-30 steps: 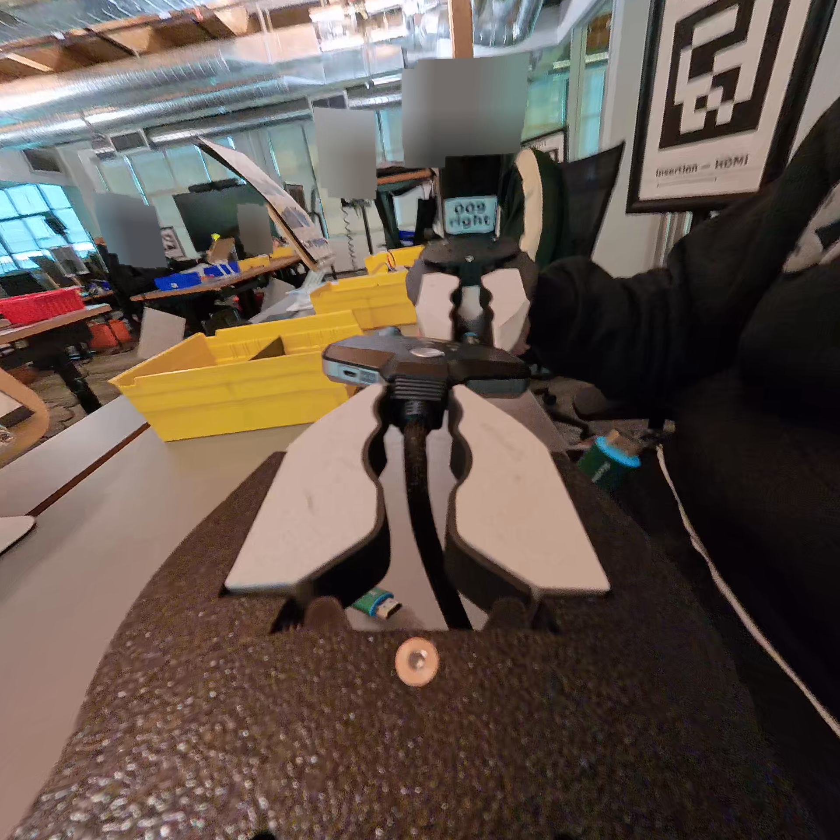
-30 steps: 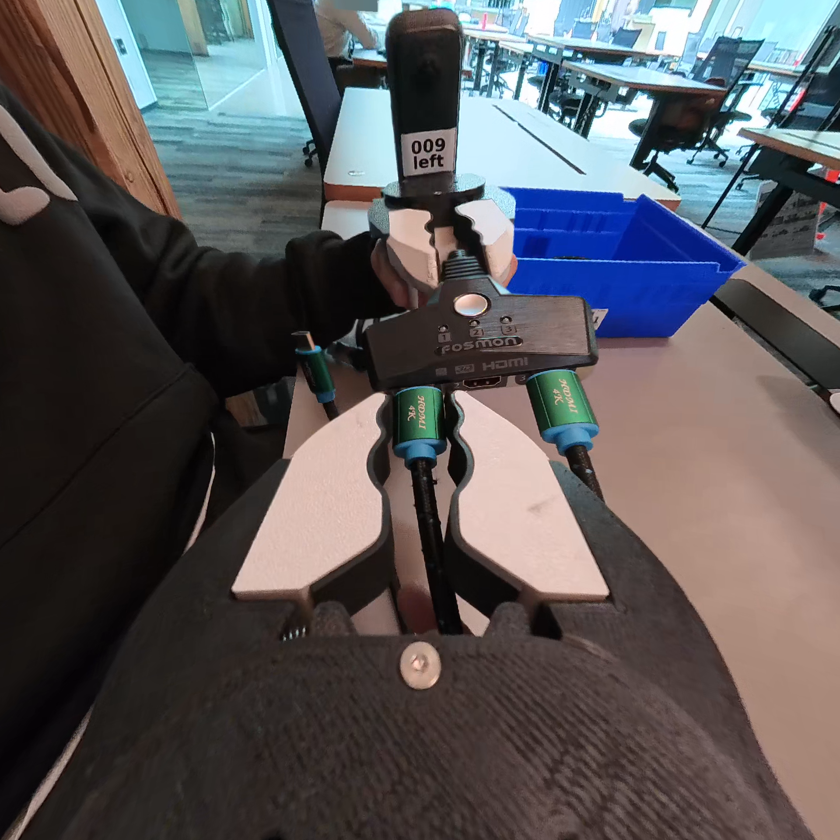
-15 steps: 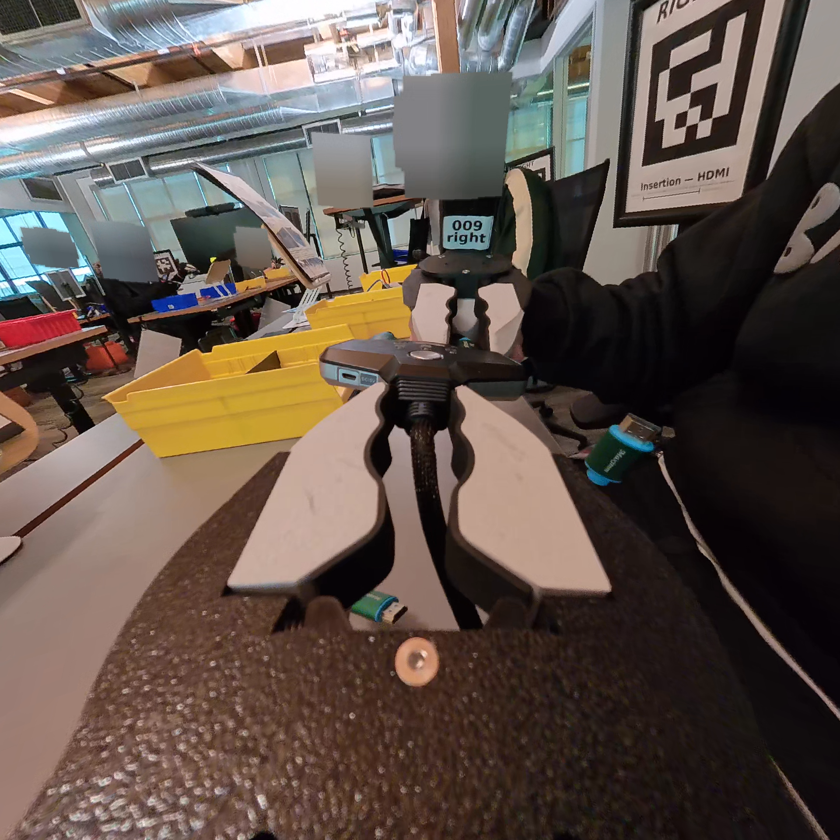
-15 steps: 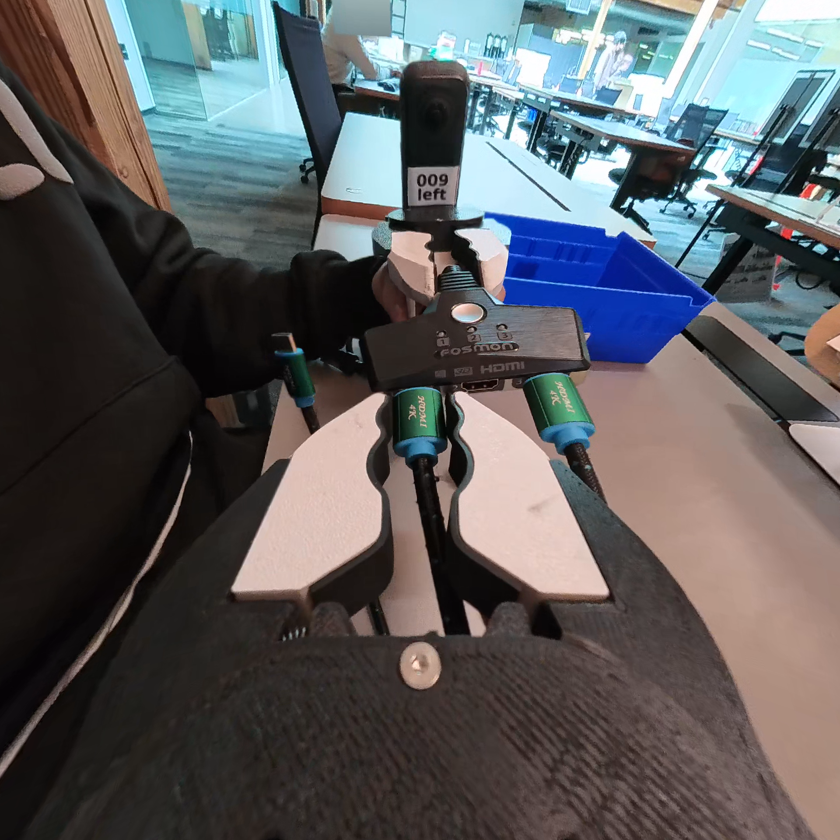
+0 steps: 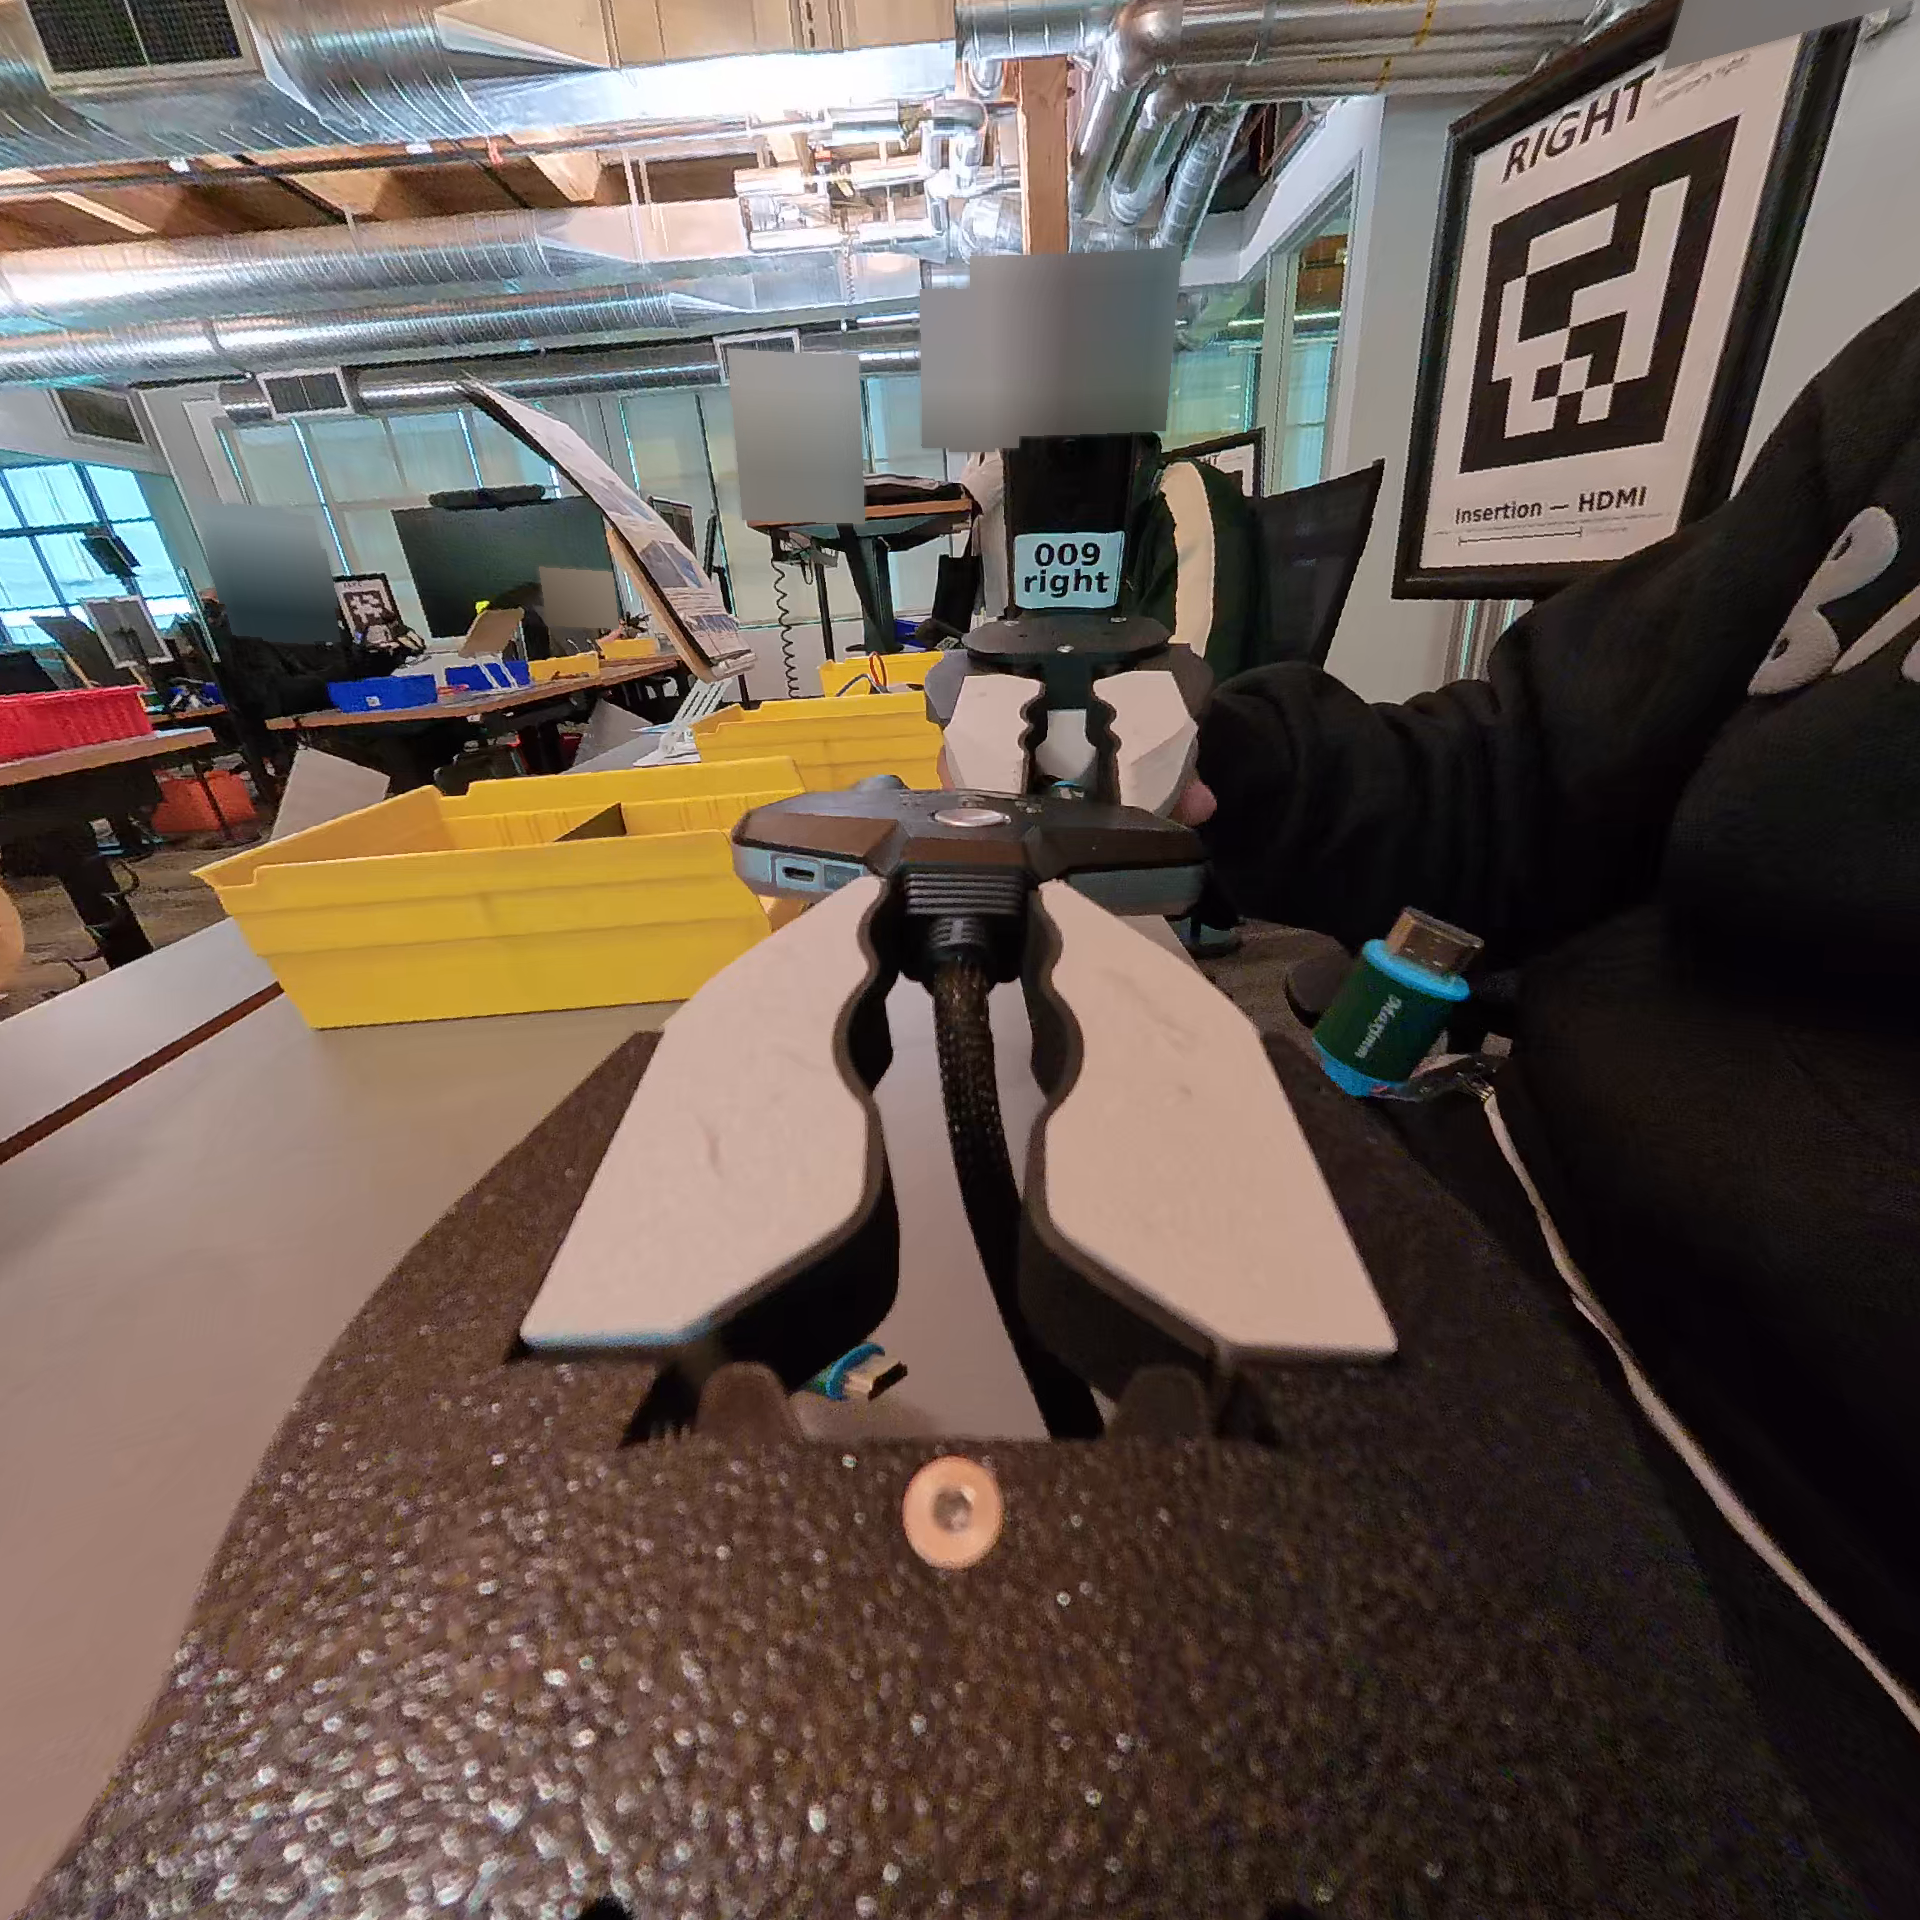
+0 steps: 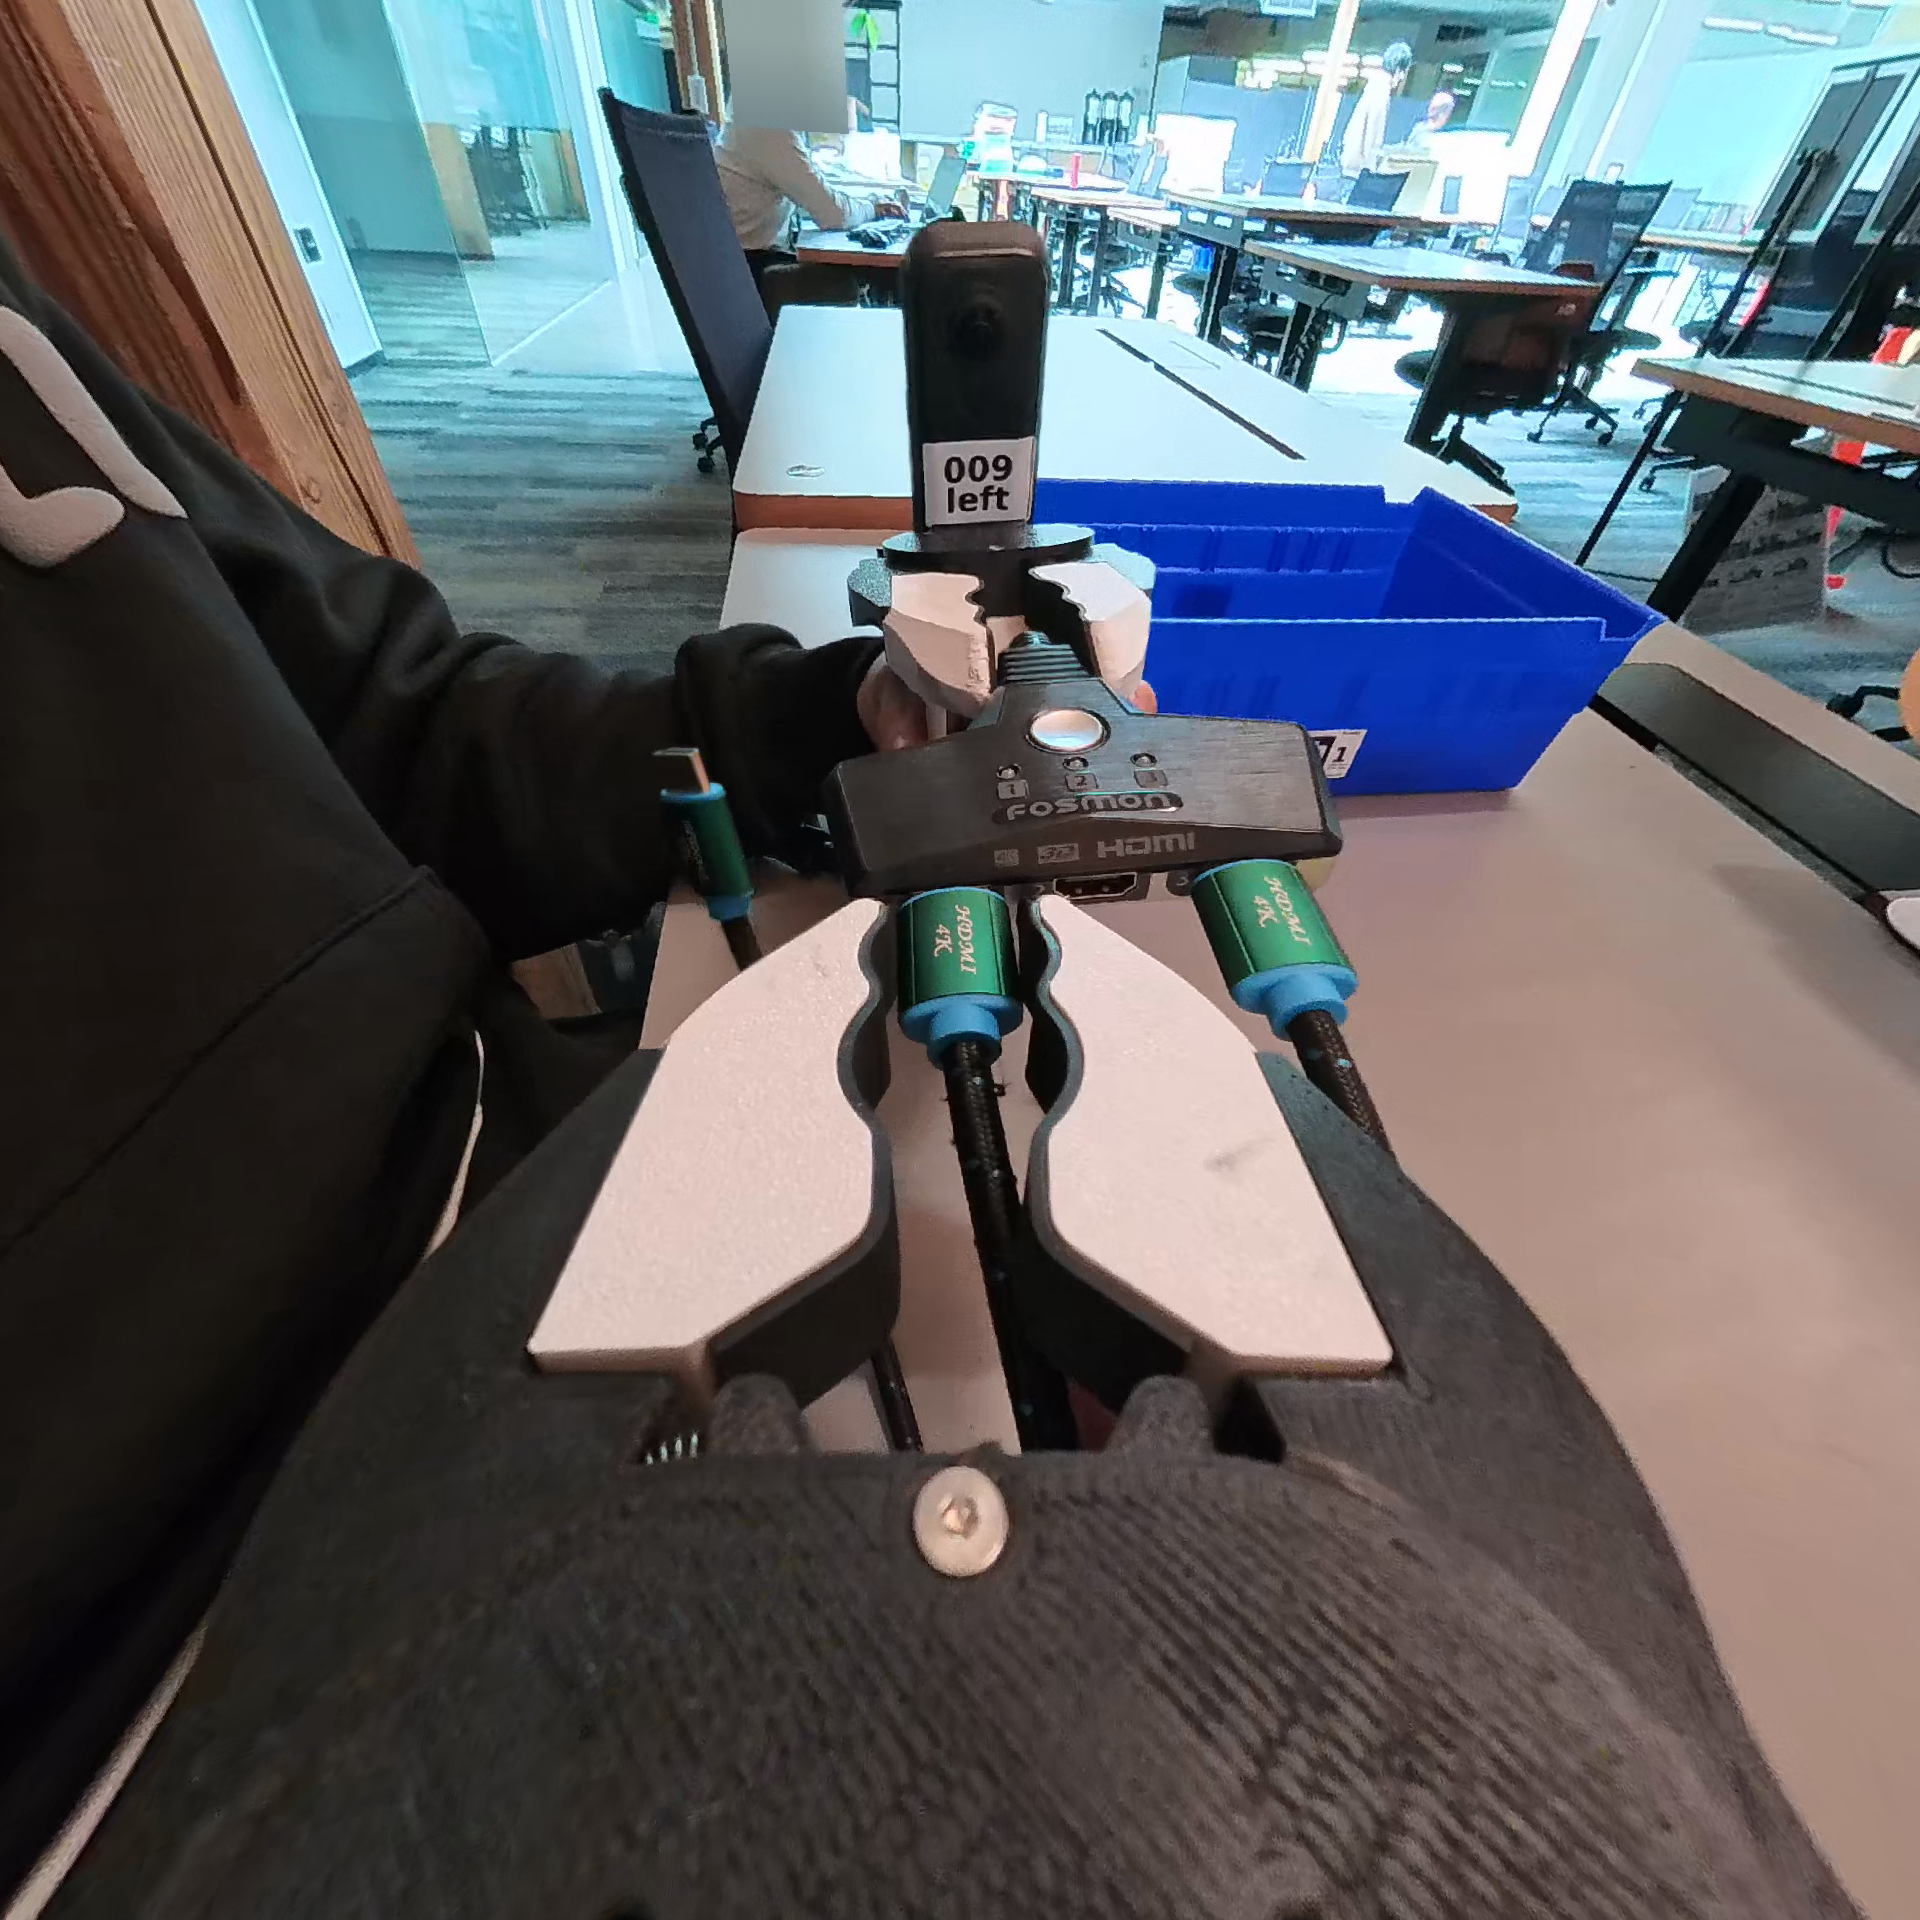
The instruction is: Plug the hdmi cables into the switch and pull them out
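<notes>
switch [image 6: 1081, 821] between grippers (held aloft); right gripper [image 6: 961, 935] clamping plug [image 6: 951, 961]

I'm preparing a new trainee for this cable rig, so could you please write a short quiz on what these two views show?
1. True or false: the middle port on the switch holds a plug.
2. How many green plugs sit in the switch? A) one B) two C) three
3. What does the left gripper clamp?

Key
1. False: the middle port is bare.
2. B: the plug in the right gripper, and the outer plug beside it. A loose plug hangs apart by the sleeve.
3. The ribbed collar of the switch's own braided cable.
</notes>
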`<state>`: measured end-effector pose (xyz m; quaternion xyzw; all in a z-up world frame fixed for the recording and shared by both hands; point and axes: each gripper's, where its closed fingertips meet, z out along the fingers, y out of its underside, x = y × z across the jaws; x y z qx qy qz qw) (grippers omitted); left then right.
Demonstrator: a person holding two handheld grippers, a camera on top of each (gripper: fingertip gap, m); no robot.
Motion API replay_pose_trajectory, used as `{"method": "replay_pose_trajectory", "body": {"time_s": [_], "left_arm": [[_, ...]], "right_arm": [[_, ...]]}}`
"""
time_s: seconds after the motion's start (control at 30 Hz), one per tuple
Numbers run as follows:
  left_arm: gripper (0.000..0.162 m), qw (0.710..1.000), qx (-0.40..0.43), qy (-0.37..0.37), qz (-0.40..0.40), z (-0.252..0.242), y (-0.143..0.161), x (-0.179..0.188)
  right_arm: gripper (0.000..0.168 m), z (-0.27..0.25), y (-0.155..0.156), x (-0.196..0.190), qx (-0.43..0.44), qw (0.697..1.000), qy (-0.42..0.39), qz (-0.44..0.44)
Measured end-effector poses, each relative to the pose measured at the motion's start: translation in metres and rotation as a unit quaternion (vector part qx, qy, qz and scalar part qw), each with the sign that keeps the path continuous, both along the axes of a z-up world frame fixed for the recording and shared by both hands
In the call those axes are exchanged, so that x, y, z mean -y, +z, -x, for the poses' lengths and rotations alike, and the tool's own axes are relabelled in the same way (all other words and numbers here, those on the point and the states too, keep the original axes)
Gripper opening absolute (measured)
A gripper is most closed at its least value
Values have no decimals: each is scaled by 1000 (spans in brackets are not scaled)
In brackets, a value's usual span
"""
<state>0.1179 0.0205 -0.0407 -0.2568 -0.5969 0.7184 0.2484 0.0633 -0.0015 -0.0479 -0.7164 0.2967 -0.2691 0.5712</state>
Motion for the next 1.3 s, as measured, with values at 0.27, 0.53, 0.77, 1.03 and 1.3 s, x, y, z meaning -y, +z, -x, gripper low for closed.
{"method": "replay_pose_trajectory", "body": {"time_s": [0.27, 0.53, 0.77, 1.03, 1.3], "left_arm": [[22, 1000, 7, -3, -9, -2, 0, -2], [22, 999, 31, 0, -19, -3, -5, -2], [22, 1000, 30, 5, -2, -6, -3, -3], [22, 1000, 22, -6, -4, -7, -6, -6], [22, 1000, 28, -1, 11, -4, -3, -6]], "right_arm": [[22, -1, 0, -2, 12, 1000, 0, 17], [22, -3, -5, -1, 14, 999, -4, 40], [22, -5, -2, -1, 23, 999, -7, 37], [22, -5, -3, -6, 30, 997, -4, 64], [22, -2, -7, -2, 7, 998, 6, 70]]}}
